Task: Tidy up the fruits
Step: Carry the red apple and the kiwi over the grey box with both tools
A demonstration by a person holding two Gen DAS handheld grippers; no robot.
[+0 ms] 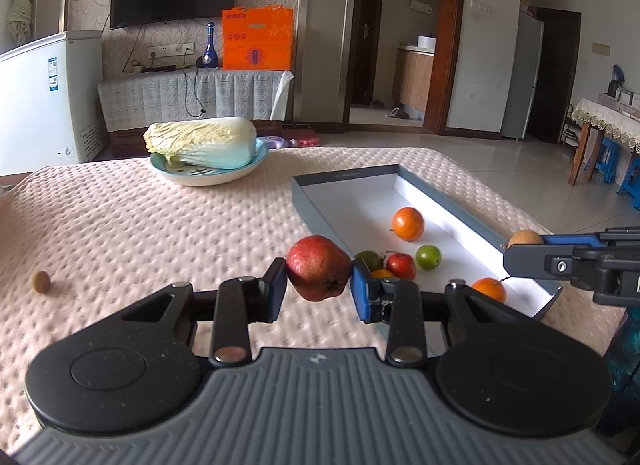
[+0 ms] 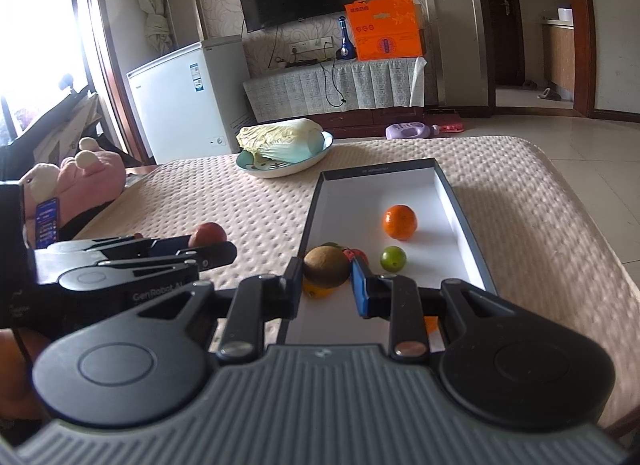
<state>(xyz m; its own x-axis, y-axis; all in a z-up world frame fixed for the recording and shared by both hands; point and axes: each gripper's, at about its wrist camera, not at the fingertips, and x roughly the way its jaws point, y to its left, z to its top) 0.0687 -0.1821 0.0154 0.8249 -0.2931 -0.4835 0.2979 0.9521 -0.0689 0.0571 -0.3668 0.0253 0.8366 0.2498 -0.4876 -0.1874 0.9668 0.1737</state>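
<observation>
The pomegranate [image 1: 319, 267] is red, round and a bit bumpy; it hangs just above the pink cloth [image 1: 140, 225], beside the box [image 1: 308, 201]; the kiwi [image 2: 326, 266] is brown and fuzzy, up over the near end of the box; inside lie two oranges [image 1: 407, 223], a lime [image 1: 428, 257] and a small red fruit [image 1: 401, 266]; another kiwi [image 1: 41, 282] sits alone far left; a cabbage [image 1: 204, 141] rests in a bowl [image 1: 208, 177] at the back; the left gripper [image 1: 319, 289] squeezes the pomegranate; the right gripper [image 2: 326, 285] squeezes the kiwi.
</observation>
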